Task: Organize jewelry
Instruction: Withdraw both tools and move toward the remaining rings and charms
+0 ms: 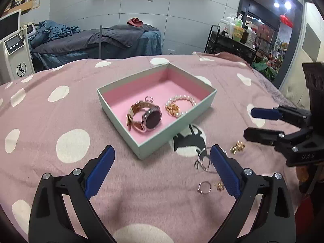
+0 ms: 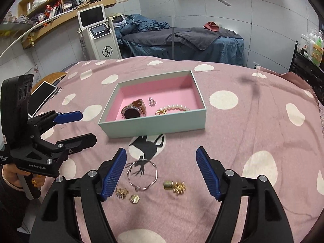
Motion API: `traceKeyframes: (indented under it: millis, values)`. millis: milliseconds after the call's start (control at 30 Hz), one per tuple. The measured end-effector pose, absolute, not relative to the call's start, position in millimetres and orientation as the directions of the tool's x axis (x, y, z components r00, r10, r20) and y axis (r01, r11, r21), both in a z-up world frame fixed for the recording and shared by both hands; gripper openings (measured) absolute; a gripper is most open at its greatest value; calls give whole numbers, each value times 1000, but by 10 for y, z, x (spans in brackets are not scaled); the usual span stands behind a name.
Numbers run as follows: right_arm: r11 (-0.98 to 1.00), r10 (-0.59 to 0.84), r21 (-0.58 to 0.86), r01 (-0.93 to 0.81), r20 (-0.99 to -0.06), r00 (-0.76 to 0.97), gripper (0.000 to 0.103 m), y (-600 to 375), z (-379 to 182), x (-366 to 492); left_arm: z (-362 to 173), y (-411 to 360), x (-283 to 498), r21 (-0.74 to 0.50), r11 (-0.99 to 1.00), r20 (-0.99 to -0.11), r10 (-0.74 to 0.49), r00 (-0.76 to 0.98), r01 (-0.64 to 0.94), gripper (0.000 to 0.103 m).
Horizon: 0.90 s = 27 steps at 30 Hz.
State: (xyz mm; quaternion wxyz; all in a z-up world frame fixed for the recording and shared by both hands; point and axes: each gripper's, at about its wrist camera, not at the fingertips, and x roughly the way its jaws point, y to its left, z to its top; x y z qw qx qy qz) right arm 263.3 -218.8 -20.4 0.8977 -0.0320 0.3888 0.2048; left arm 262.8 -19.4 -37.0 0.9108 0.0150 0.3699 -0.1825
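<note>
A mint-green box (image 1: 162,141) (image 2: 151,128) with a pink lining sits on the spotted pink blanket. Inside lie a watch (image 1: 150,117) (image 2: 133,111), a pearl bracelet (image 1: 182,101) (image 2: 176,107) and a small ring (image 1: 148,99) (image 2: 151,101). In front of the box on the blanket lie a silver bangle (image 1: 199,156) (image 2: 156,172), a silver ring (image 1: 199,189) and several gold earrings (image 1: 238,146) (image 2: 179,189). My left gripper (image 1: 162,151) (image 2: 87,126) hovers open and empty before the box. My right gripper (image 2: 161,151) (image 1: 249,123) is open above the bangle and earrings, holding nothing.
A white tablet (image 2: 42,97) lies at the blanket's left edge. A hand (image 2: 12,174) grips the left tool. Behind the bed stand a blue massage bed (image 2: 182,40), a white machine (image 2: 101,34) and a black cart with bottles (image 1: 232,40).
</note>
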Motion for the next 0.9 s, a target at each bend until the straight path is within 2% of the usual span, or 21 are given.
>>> traceKeyframes:
  millis: [300, 533, 833, 900]
  values:
    - [929, 260, 20, -370, -747, 612, 69, -2416, -422, 2350, -637, -215, 2263, -48, 936, -705, -279, 652, 349, 94]
    - [917, 236, -26, -399, -770, 593, 59, -2411, -557, 2229, -762, -297, 2133, -39, 922, -727, -291, 622, 386, 93]
    - [906, 223, -45, -420, -794, 565, 45, -2337, -659, 2283, -855, -460, 2108, -59, 894, -755, -331, 566, 444, 68]
    - [906, 218, -47, -420, -799, 560, 42, -2338, -684, 2299, -883, -520, 2122, -34, 891, -760, -316, 568, 452, 62]
